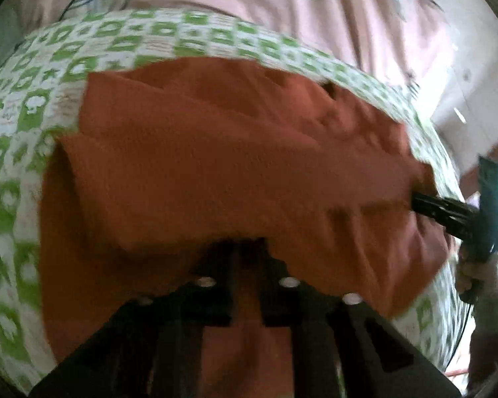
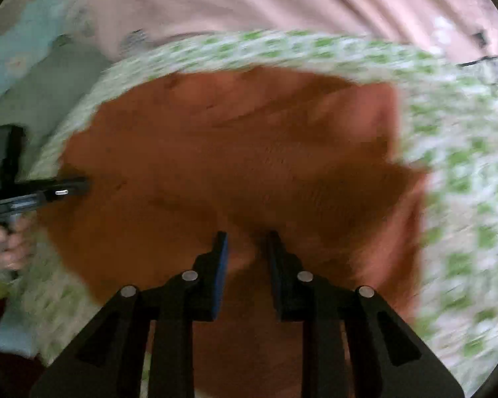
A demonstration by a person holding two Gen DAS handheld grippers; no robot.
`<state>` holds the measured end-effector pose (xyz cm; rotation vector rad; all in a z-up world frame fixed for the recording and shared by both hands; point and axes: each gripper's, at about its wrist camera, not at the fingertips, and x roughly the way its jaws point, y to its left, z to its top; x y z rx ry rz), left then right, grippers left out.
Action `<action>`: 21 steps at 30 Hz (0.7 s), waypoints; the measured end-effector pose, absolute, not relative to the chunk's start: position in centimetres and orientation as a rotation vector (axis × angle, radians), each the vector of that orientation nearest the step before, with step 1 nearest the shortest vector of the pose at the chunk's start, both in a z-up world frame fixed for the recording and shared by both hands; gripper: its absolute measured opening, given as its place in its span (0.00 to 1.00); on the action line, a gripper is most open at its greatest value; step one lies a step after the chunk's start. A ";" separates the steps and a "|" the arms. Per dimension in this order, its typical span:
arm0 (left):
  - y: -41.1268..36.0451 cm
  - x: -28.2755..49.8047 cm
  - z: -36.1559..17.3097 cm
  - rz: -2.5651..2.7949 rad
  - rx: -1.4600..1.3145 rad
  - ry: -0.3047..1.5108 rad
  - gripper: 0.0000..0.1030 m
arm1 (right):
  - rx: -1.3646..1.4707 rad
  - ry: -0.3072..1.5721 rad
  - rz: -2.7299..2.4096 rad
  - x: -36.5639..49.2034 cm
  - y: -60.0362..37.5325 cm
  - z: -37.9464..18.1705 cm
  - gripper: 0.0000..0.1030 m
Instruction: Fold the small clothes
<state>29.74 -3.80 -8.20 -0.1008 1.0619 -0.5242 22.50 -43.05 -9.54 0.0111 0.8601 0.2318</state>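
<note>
1. Orange garment (image 1: 215,165): a small, soft knit piece lying rumpled and partly doubled over on the green-and-white patterned cloth (image 1: 33,106), near the middle of the work surface.
2. Left gripper (image 1: 245,248): jaws narrow, with the garment's near edge draped over the tips; it appears to pinch that edge, though the fabric hides the contact.
3. Right gripper (image 2: 245,242): jaws set a little apart, a raised pucker of orange fabric standing between the pads, not visibly clamped.
4. Step in hand, as judged: carrying one edge over to form a fold. Both grips should hold the same edge, lift together and keep it taut and level so the layers land square.
5. Surroundings: a pink printed sheet (image 1: 282,10) lies beyond the patterned cloth; a pale blue fabric (image 2: 23,39) sits at the far left in the right wrist view.
6. Obstacles: existing creases and overlapping flaps may trap bulk; motion blur obscures finer detail.
</note>
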 end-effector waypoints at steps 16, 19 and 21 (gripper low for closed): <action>4.4 29.7 -5.4 -0.309 -0.350 0.892 0.33 | 0.419 0.562 0.051 20.7 -49.5 -5.9 0.25; 3.7 25.9 -6.1 -0.377 -0.408 0.921 0.33 | 0.439 0.596 0.095 19.2 -47.6 -7.7 0.25; 3.4 22.9 -6.6 -0.420 -0.436 0.938 0.36 | 0.462 0.627 0.121 18.0 -46.5 -9.0 0.25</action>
